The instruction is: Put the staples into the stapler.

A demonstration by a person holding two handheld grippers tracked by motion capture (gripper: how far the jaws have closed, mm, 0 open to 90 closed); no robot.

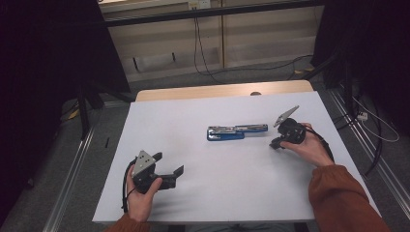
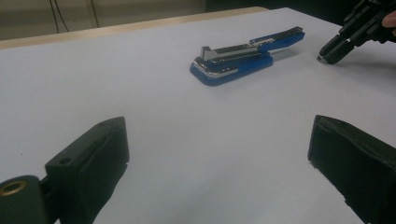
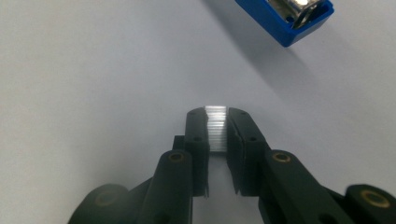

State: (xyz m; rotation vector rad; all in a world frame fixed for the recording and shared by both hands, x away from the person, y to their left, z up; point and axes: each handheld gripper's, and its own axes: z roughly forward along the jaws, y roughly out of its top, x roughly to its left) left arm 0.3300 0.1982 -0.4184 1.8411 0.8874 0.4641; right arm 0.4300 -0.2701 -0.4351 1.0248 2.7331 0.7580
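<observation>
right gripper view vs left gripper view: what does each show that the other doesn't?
Right gripper view alone: a strip of staples pinched between the right gripper pads, just above the white table.

Left gripper view alone: the left gripper jaws, wide apart with nothing between them, the whole blue stapler lying opened out flat, and the tan far table edge.

Both: the white tabletop, the blue stapler (the right gripper view catches just one end) and the right gripper, seen far off at the left view's top right.

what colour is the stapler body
Blue, with silver metal parts; the stapler shows best in the left gripper view.
</observation>
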